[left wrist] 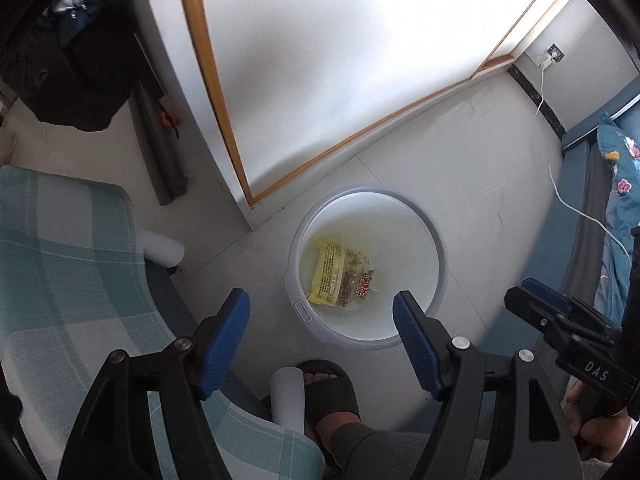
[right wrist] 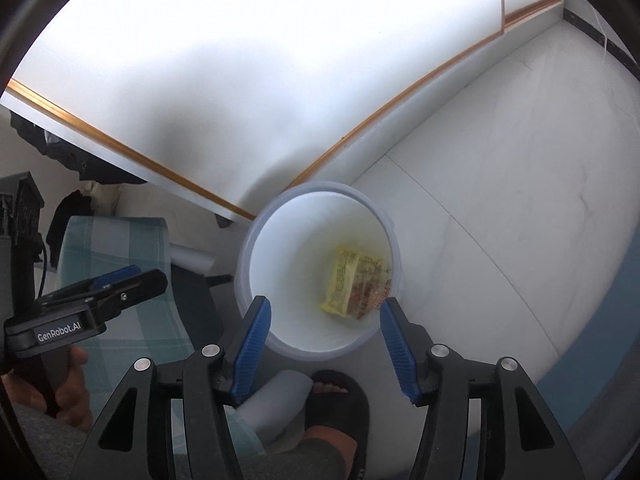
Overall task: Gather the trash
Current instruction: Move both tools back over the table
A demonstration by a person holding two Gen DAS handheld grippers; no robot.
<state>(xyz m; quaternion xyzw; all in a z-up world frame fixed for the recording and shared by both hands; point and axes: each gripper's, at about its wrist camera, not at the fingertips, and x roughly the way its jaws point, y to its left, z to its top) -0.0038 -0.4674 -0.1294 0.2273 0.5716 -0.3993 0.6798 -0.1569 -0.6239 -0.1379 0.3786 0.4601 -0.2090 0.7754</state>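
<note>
Trash lies at the bottom of the white bin (left wrist: 434, 248), which stands on the pale floor (left wrist: 480, 152) directly ahead of and below both tools: a yellow printed wrapper (left wrist: 332, 274) with a smaller red-and-white packet (left wrist: 365, 287) touching its right edge, though the glare makes the smaller piece hard to read. The left hand-held gripper (left wrist: 320, 312) hangs above the bin's near rim with its blue pads spread wide and nothing between them. The right hand-held gripper (right wrist: 325, 320) sits just beside it, likewise spread wide and empty, framing the bin's near wall. To the left of both is a green plaid chair (left wrist: 60, 260); below them, a foot in a black slipper (left wrist: 326, 390) rests on the floor.
</note>
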